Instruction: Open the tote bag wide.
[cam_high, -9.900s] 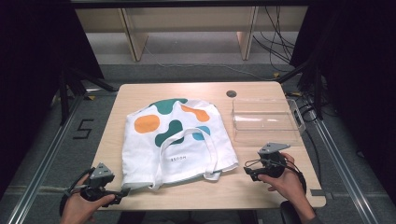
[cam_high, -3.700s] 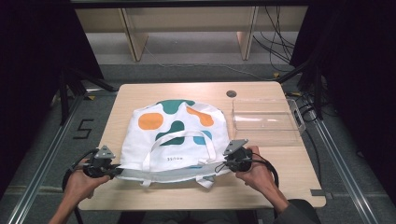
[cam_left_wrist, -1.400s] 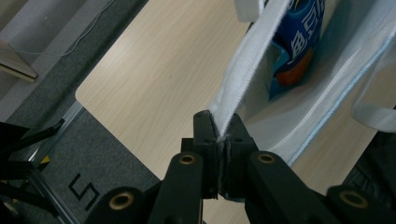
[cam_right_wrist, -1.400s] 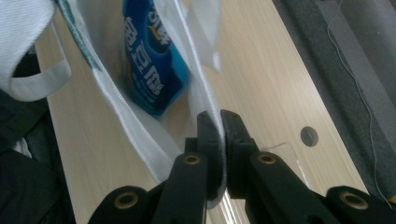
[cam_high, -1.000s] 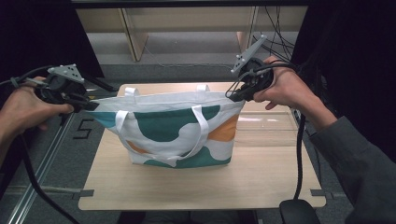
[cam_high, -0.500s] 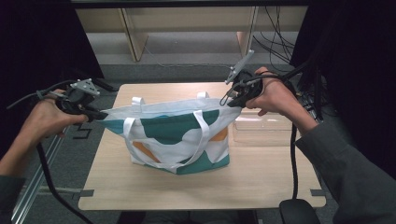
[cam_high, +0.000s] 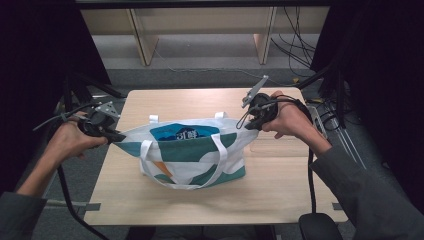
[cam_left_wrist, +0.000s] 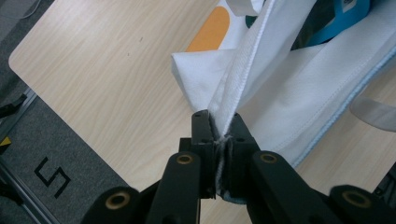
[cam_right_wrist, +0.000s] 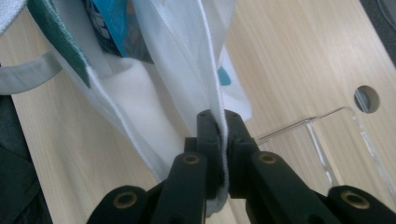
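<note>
Left gripper near left table edge, jaws clamped on tote bag rim corner. Bag hangs stretched between grippers over table middle, bottom resting on wood, handles drooping. Right gripper farther back, jaws pinching opposite rim corner. Clear tray beyond.

Left gripper held at left of high view in left hand, pointed inward toward right, jaws clamped tight on a fabric edge, as confirmed in left gripper view. Left forearm entering from bottom left corner, sleeved in grey. Right gripper held in right hand, pointed inward toward left, grey plate raised above it; jaws likewise pinched on fabric in right gripper view. Right forearm extended from bottom right corner, sleeved, cable trailing below wrist. Both grippers at about matching height, well apart.
</note>
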